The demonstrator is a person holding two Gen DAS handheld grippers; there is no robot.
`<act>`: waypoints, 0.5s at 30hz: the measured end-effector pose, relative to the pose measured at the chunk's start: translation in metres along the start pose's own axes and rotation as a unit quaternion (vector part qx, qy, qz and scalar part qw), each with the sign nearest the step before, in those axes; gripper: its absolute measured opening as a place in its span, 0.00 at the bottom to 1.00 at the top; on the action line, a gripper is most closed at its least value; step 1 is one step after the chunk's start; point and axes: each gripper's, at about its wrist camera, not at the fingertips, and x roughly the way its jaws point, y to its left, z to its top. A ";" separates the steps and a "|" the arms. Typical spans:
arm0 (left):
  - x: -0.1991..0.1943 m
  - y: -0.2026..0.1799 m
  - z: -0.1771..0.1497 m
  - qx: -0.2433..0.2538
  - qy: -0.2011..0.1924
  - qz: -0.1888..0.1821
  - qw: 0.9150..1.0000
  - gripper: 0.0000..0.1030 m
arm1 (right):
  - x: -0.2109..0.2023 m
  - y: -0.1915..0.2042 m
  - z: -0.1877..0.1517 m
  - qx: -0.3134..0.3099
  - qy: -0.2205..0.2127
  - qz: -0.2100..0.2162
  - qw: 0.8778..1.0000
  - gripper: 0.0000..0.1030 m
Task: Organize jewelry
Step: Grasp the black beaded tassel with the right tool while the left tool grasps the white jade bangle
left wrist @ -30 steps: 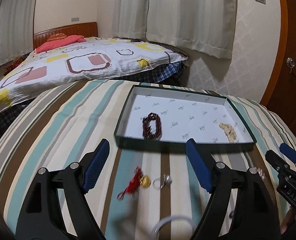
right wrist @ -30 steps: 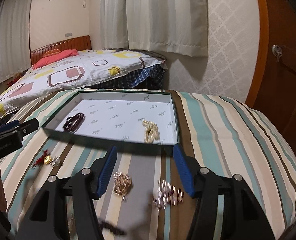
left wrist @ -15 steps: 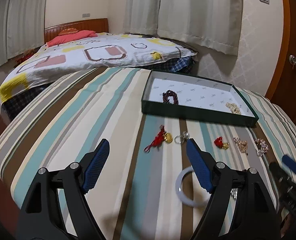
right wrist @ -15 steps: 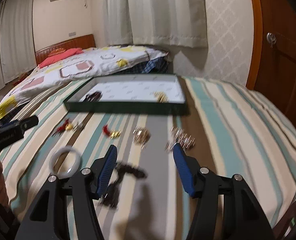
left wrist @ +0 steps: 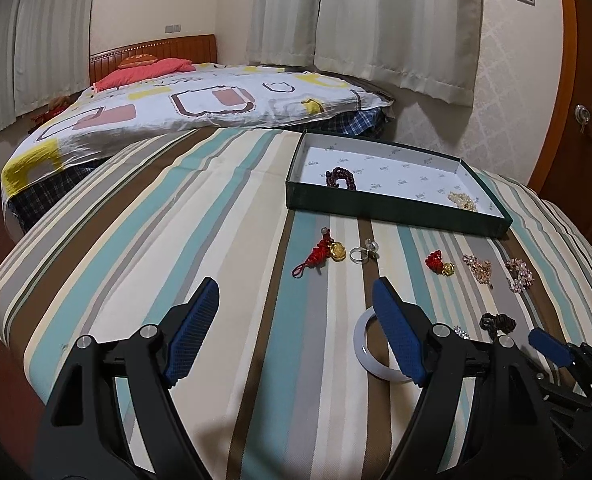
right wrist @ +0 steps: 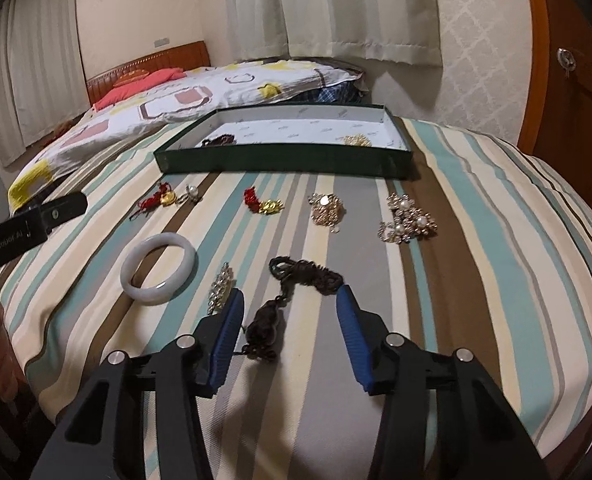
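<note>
A dark green tray [left wrist: 396, 216] [right wrist: 280, 160] with a white lining holds a dark red bead bracelet [left wrist: 340, 178] and a gold chain [left wrist: 462, 201]. On the striped cloth lie a red knot charm [left wrist: 316, 256], a ring [left wrist: 364, 252], a second red and gold charm [right wrist: 262, 202], a gold brooch [right wrist: 327, 208], a pearl brooch [right wrist: 408, 220], a white bangle [right wrist: 158, 268], a crystal clip [right wrist: 220, 292] and a dark cord necklace [right wrist: 296, 284]. My left gripper [left wrist: 292, 332] is open and empty, left of the bangle [left wrist: 366, 344]. My right gripper [right wrist: 288, 332] is open, its fingers either side of the dark necklace.
The table carries a striped cloth [left wrist: 176, 240]. A bed with a patterned quilt [left wrist: 176, 108] stands behind it. Curtains [left wrist: 376, 20] and a wooden door [left wrist: 584, 120] are at the back right.
Both grippers have pulled back from the tray toward the table's near edge. More loose jewelry has come into view. Both stay open.
</note>
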 end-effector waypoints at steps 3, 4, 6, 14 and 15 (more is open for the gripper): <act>0.000 -0.001 -0.001 0.001 0.003 0.000 1.000 0.75 | 0.004 0.002 -0.002 -0.002 0.012 0.001 1.000 0.44; 0.000 -0.001 -0.001 0.001 0.003 -0.001 1.000 0.75 | 0.005 0.003 -0.003 -0.003 0.015 0.000 1.000 0.44; 0.000 -0.002 -0.002 0.001 0.005 -0.002 1.000 0.75 | 0.006 0.002 -0.003 -0.004 0.021 0.000 1.000 0.38; 0.007 -0.008 -0.006 0.005 0.015 -0.005 1.000 0.75 | 0.012 -0.009 -0.003 0.012 0.033 -0.002 0.999 0.18; 0.007 -0.009 -0.006 0.006 0.016 -0.006 1.000 0.75 | 0.012 -0.010 -0.003 0.013 0.033 -0.003 0.999 0.18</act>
